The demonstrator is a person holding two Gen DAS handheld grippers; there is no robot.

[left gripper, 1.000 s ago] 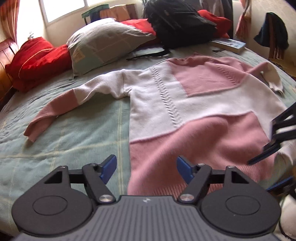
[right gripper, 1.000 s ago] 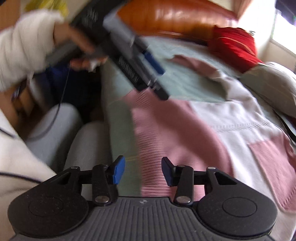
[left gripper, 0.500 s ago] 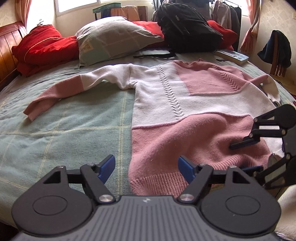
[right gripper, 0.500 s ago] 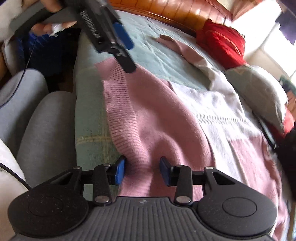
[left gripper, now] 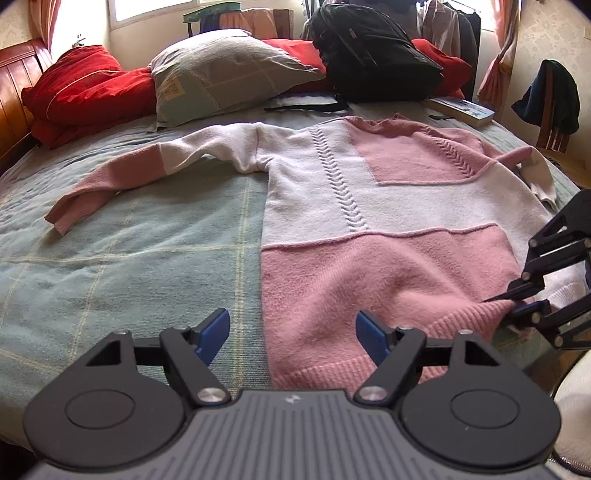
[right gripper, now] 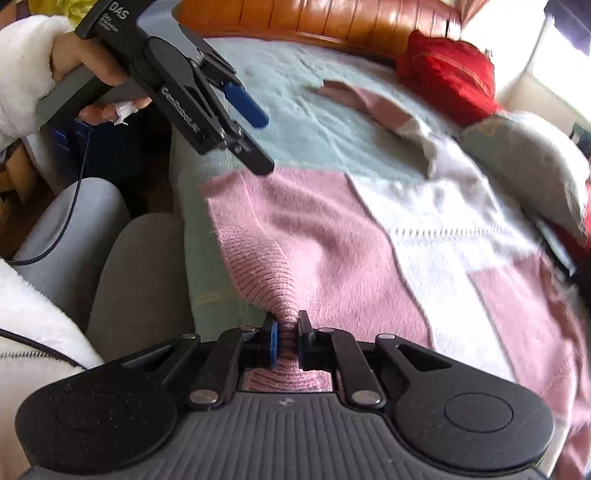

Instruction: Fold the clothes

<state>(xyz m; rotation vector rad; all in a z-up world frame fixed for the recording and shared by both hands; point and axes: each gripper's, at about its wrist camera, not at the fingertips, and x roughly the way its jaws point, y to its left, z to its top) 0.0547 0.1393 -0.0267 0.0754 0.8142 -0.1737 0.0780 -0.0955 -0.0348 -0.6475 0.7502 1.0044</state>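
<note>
Your left wrist cam sits low at the foot of the bed point(left gripper: 122, 254), facing up it twd the pillow point(left gripper: 225, 74) and backpack point(left gripper: 373, 55), w/ the sweater point(left gripper: 369, 206) spread close in front. Your right wrist cam is right down on the sweater hem point(right gripper: 266, 266), looking across the bed twd the wooden headboard point(right gripper: 332, 18). Both views share the sweater, pillow and red cushion point(left gripper: 85, 88); each cam also catches the other tool: right tool point(left gripper: 517, 302), left tool point(right gripper: 255, 140).

home bedroom | bed point(left gripper: 129, 266) | pillow point(left gripper: 229, 81) | wooden headboard point(right gripper: 332, 18)
</note>
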